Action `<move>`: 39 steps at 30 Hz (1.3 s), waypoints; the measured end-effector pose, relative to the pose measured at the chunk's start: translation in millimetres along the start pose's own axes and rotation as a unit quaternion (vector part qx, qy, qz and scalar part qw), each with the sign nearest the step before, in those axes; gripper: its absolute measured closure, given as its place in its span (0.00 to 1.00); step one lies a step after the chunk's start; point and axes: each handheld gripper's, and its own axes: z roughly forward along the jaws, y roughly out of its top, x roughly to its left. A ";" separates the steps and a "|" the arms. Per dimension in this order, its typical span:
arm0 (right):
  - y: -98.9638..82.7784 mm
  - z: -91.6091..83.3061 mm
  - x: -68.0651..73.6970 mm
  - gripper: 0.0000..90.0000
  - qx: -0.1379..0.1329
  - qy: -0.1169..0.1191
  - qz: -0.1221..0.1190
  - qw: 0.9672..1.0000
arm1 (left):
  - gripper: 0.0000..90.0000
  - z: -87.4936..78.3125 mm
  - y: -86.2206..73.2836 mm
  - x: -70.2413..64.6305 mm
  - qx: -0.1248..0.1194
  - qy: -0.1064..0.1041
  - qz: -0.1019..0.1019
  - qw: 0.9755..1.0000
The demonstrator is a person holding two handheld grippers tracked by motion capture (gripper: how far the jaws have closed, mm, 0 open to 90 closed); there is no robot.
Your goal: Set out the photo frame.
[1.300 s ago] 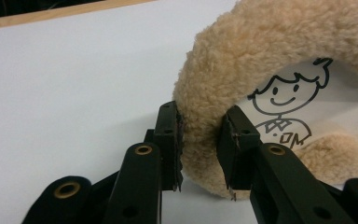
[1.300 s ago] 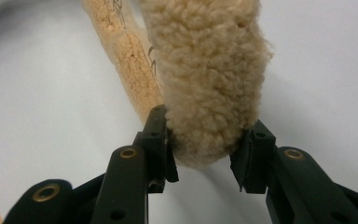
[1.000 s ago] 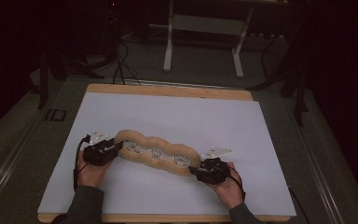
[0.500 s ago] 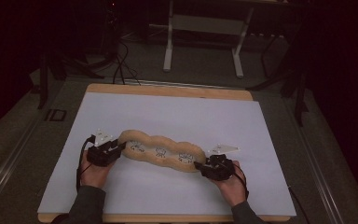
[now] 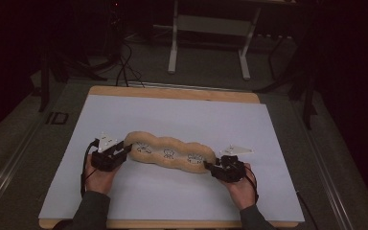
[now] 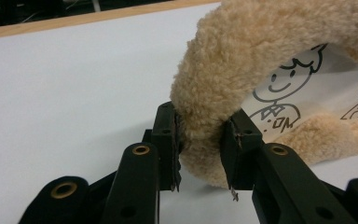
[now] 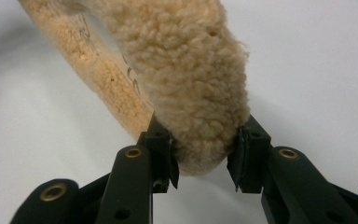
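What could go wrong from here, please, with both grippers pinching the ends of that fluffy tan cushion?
Both grips look shallow. The left gripper bites just the fleece edge of the cushion, so pulling might slip it free. The right gripper pinches only the rounded tip, so that end could pop out. If one end slips, the cushion would probably sag onto the white mat.

Long tan fleece cushion (image 5: 170,153) lies, seemingly flat, on table.

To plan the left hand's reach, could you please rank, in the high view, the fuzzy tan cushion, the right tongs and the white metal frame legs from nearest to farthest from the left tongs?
1. Fuzzy tan cushion: its left end sits between the left tongs.
2. Right tongs: at the cushion's far right end.
3. White metal frame legs: on the floor beyond the table's far edge.
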 end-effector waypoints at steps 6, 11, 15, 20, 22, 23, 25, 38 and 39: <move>4.2 -2.4 -4.7 0.72 -0.011 -0.008 0.008 1.000 | 0.78 -0.2 2.1 -2.6 -0.005 0.000 -0.003 1.000; 6.9 -2.3 -6.6 0.72 -0.017 -0.011 0.012 1.000 | 0.78 -1.5 3.8 -3.2 -0.009 0.003 -0.006 1.000; 9.7 -2.1 -7.9 0.72 -0.020 -0.011 0.014 1.000 | 0.78 -2.5 5.0 -3.4 -0.010 0.004 -0.009 1.000; 13.5 -2.5 -8.6 0.72 -0.024 -0.011 0.013 1.000 | 0.78 -4.7 7.8 -4.9 -0.016 0.013 -0.012 1.000; 15.7 -2.7 -8.9 0.72 -0.027 -0.012 0.015 0.999 | 0.78 -5.1 8.7 -5.1 -0.016 0.014 -0.012 1.000; 16.8 -2.9 -9.2 0.72 -0.027 -0.011 0.016 0.999 | 0.78 -5.7 9.5 -4.8 -0.017 0.017 -0.016 1.000; 19.3 -2.7 -9.1 0.72 -0.030 -0.012 0.015 0.999 | 0.78 -6.0 9.8 -4.0 -0.016 0.018 -0.020 1.000; 32.0 -0.9 -16.6 0.72 -0.028 -0.013 0.013 0.999 | 0.78 -4.6 17.1 -6.3 -0.017 0.026 -0.029 0.999; 32.3 -0.5 -18.0 0.72 -0.027 -0.012 0.014 0.999 | 0.78 -3.7 17.6 -6.7 -0.016 0.026 -0.029 0.999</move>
